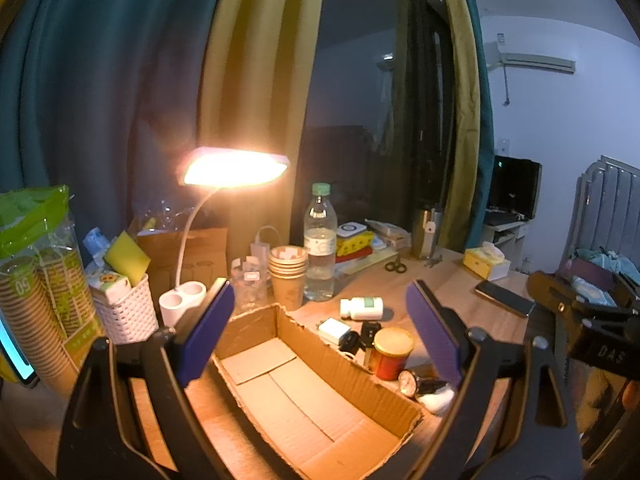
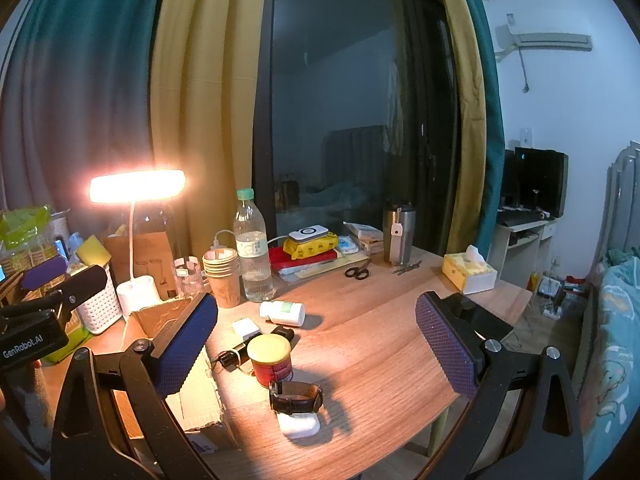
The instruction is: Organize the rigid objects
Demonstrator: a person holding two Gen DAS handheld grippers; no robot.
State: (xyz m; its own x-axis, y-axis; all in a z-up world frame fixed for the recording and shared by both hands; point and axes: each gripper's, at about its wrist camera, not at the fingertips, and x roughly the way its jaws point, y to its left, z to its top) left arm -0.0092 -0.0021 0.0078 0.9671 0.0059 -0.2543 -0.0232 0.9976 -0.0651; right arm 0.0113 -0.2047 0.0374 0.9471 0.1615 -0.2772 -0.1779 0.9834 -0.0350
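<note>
An open, empty cardboard box (image 1: 304,392) lies on the wooden desk; in the right wrist view its corner (image 2: 160,316) shows at the left. Right of it lie a red can with a yellow lid (image 2: 270,360), a brown-strap watch (image 2: 296,398) on a white case (image 2: 300,424), a white pill bottle (image 2: 282,313), a small white box (image 2: 245,329) and black clips (image 2: 230,358). The can (image 1: 391,352) and pill bottle (image 1: 361,307) also show in the left wrist view. My left gripper (image 1: 320,332) is open above the box. My right gripper (image 2: 316,352) is open above the can and watch.
A lit desk lamp (image 1: 236,168), stacked paper cups (image 1: 287,276), a water bottle (image 1: 319,244), a white basket (image 1: 124,312), scissors (image 2: 357,272), a steel tumbler (image 2: 398,236), a tissue box (image 2: 469,272) and a phone (image 1: 505,298) crowd the desk. The desk's right edge drops to the floor.
</note>
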